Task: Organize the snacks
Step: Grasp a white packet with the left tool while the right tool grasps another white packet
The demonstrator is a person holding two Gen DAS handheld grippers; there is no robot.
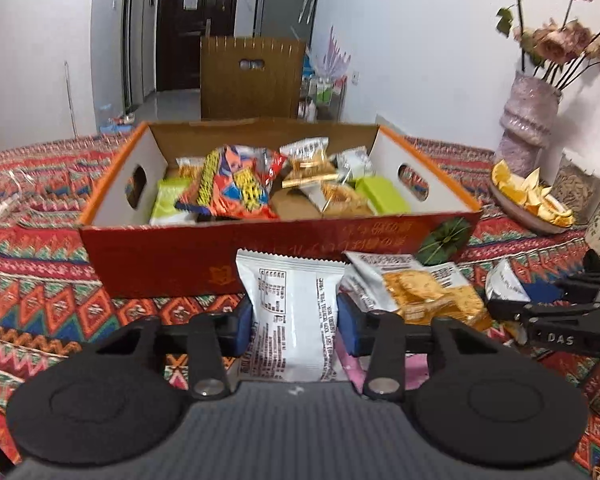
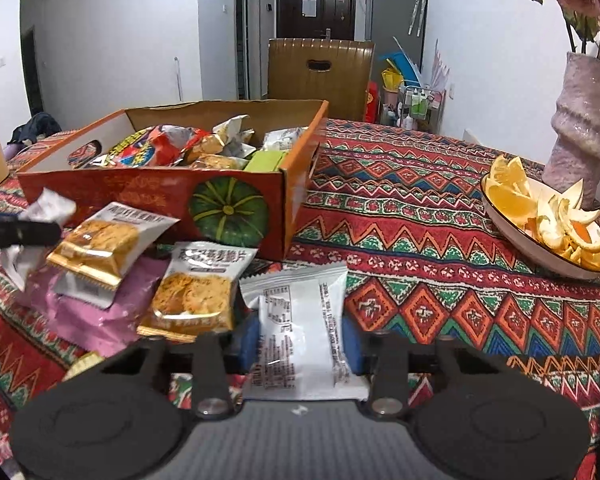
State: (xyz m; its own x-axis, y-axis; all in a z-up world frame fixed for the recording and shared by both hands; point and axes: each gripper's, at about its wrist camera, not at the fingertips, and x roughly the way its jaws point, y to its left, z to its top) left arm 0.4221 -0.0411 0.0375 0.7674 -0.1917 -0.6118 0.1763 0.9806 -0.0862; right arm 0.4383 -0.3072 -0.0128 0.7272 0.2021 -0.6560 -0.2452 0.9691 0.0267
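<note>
We are working over a table draped in a red, green and blue zigzag cloth, in a white-walled room with a dark door at the far end of a hallway and a brown slatted chair back behind the table's far edge. Toward the left, the open red cardboard box is sitting on the cloth, holding a bright chips bag and small packets. Just before its near wall, our left gripper is clamping a white snack packet between its blue pads. Beside it, biscuit packets are lying heaped on a pink wrapper. Further right, our right gripper is squeezing a second white packet, near the box's pumpkin-printed corner. Toward the table's right edge, a plate of orange wedges and peel is resting before a pale lilac vase with dried roses.
</note>
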